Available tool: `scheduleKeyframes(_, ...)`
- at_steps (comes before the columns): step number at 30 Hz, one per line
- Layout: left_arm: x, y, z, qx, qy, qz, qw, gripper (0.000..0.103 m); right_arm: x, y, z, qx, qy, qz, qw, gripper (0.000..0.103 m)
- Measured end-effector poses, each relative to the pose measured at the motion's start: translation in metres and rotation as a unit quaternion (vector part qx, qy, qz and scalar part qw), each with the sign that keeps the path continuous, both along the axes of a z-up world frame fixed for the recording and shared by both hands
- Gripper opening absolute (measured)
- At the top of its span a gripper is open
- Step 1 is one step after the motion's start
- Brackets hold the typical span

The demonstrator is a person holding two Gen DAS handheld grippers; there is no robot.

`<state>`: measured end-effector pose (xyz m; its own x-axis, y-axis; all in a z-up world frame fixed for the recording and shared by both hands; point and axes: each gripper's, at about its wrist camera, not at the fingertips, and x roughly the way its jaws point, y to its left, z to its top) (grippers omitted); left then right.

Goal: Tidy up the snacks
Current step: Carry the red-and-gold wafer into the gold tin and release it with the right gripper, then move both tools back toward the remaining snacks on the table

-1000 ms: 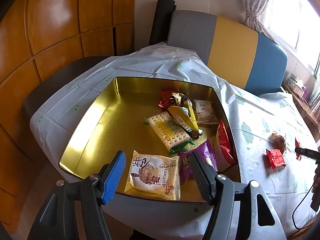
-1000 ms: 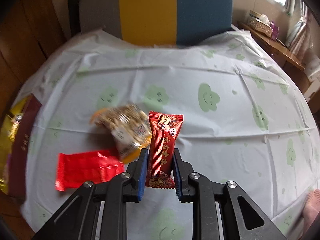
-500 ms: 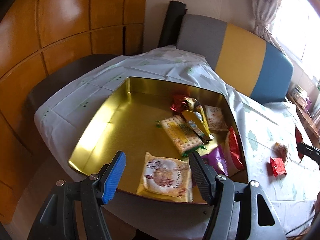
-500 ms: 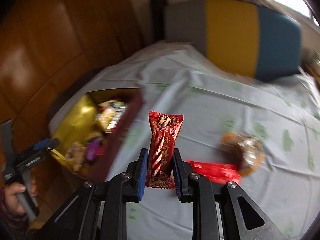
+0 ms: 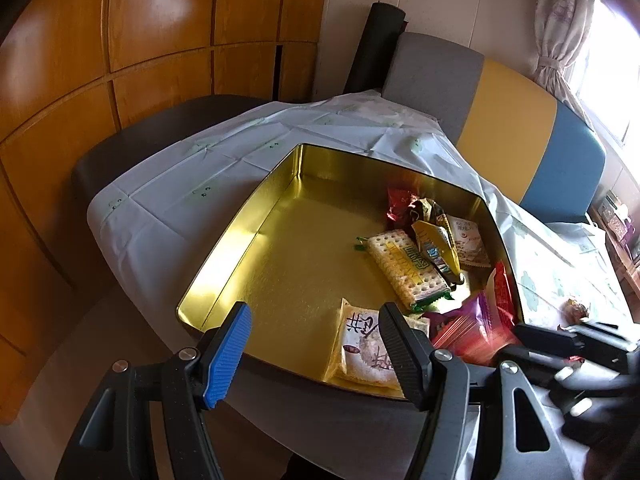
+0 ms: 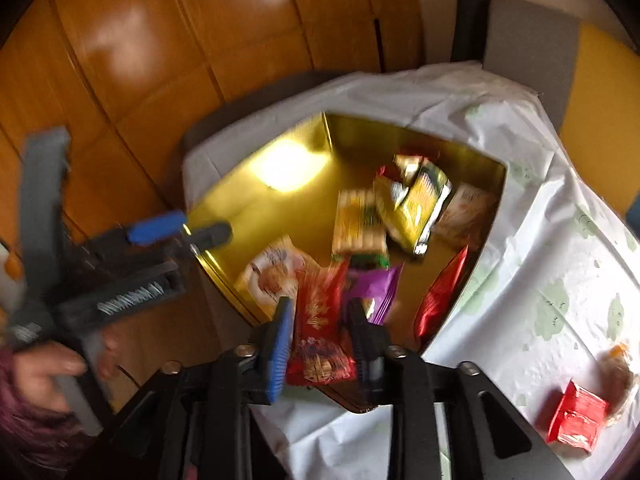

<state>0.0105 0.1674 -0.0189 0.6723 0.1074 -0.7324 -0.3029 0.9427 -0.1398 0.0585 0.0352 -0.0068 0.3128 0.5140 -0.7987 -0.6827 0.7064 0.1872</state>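
Covering the table is a white tablecloth (image 5: 192,184) printed with pale green smiley shapes, with wooden wall panels (image 5: 120,60) on the left and a grey, yellow and blue chair back (image 5: 516,120) and a curtained window (image 5: 560,32) on the right. A gold tin (image 5: 288,240) sits at the near left corner of the table; its left half is bare, while the right half holds a cracker pack (image 5: 408,268), a round-cake packet (image 5: 364,348), a purple packet (image 5: 460,320) and other wrappers. The left gripper (image 5: 316,348) hovers over the tin's near rim with its jaws spread wide and nothing between them. A second ago the right gripper (image 6: 320,332) pinched the red snack packet (image 6: 320,328) out over the open cloth; now it is above the tin's near right corner, and its jaws have just been opening, the blurred packet hanging between them with a gap on each side. Two more snacks, a red wrapper (image 6: 576,416) and an orange-brown one (image 6: 616,364), lie on the cloth well to the right of the tin. The near rim of the tin lies close to the table edge, and the cloth on the right is mostly free.
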Motion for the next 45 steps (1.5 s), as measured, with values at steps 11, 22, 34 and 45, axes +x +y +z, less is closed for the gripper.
scheduleKeyframes(11,0.004,-0.009,-0.006,0.004,0.008,-0.017,0.9998,0.067,-0.007,-0.023,-0.001,0.018,0.005,-0.021,1.0,0.041)
scheduleKeyframes(22,0.002,-0.021,0.002,0.023,0.002,-0.03,0.9993,0.067,-0.009,-0.061,0.022,0.055,-0.013,-0.077,0.995,0.046)
scheduleKeyframes(34,0.001,-0.031,0.008,0.036,-0.003,-0.042,0.9985,0.067,-0.001,-0.121,0.026,0.038,-0.024,-0.139,0.989,0.046)
scheduleKeyframes(45,0.002,-0.048,0.015,0.049,-0.008,-0.062,0.9969,0.067,0.007,-0.187,0.027,0.006,-0.036,-0.195,0.98,0.05)
